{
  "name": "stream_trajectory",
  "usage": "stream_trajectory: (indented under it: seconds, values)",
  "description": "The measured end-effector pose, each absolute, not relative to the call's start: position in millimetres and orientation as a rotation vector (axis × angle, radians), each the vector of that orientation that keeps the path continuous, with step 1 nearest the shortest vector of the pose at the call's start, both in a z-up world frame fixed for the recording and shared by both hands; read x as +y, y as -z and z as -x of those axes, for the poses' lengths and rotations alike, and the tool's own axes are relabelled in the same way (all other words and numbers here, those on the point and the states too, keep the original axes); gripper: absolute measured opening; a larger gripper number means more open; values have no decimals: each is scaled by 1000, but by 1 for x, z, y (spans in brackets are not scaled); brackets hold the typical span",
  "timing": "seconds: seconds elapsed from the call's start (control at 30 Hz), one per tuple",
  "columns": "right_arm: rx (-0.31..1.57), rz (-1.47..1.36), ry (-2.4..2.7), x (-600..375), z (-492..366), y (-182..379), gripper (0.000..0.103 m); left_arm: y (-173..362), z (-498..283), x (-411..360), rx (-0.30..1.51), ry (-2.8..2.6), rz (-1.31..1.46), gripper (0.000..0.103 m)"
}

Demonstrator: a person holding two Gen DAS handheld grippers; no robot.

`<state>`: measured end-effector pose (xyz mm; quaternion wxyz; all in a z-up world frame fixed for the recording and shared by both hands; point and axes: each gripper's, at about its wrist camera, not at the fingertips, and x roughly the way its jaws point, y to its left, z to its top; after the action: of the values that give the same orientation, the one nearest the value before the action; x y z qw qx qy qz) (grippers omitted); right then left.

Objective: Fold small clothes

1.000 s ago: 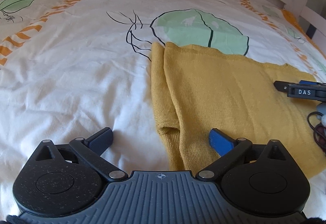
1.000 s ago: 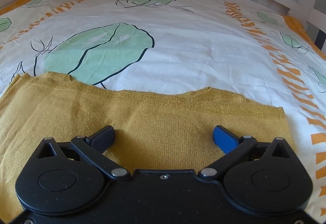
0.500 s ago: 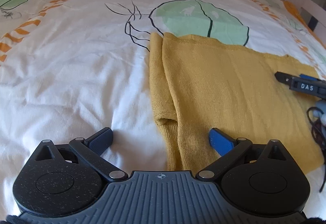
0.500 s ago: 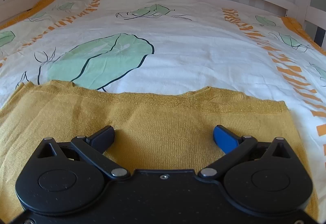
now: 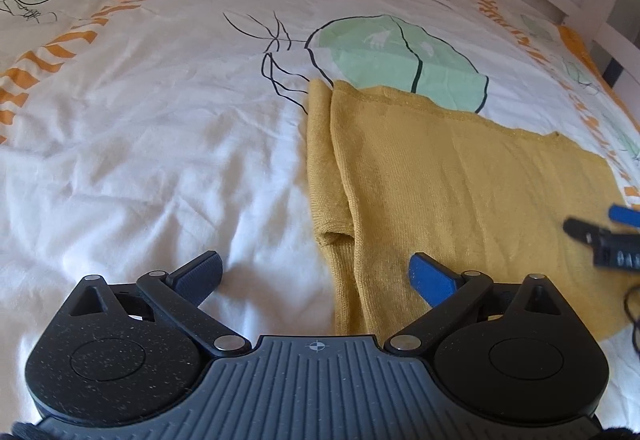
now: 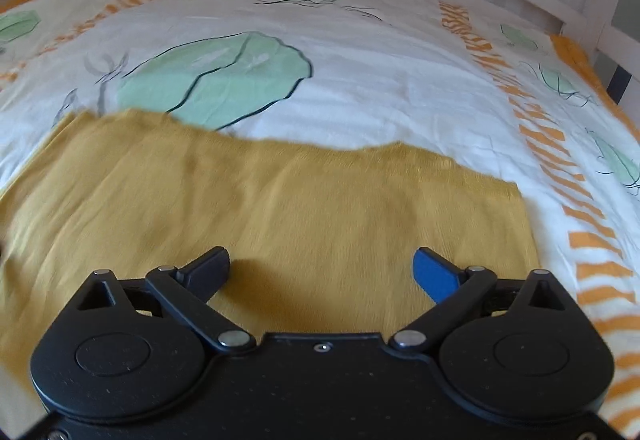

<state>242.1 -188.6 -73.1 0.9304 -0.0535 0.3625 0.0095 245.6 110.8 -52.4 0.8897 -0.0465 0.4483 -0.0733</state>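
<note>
The left gripper showed a ribbed grey body with a crosshair mark; the right gripper was black, both with silver pivot screws and one blue fingertip.

Blurred letters, perhaps "DAS", on the right gripper

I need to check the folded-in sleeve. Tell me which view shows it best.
Left wrist view: the sleeve lies along the yellow sweater's left edge, cuff visible, sharp focus. The right wrist view shows only the sweater's blurred body; the sleeve cannot be made out there.
</note>
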Motion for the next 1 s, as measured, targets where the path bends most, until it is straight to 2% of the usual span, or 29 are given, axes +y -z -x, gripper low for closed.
stream_trajectory:
  seconds: [0.23, 0.5, 0.73, 1.0]
  values:
    - [734, 197, -43, -173, -192, 87, 99, 49, -243, 113, 911, 124, 92, 101]
    - [734, 147, -108, -194, -181, 70, 99, 47, -240, 110, 885, 124, 62, 101]
    - [711, -108, 4, -288, -190, 53, 99, 44, -238, 105, 864, 135, 46, 101]
    - [772, -481, -52, -367, -207, 79, 99, 47, -237, 100, 866, 151, 33, 101]
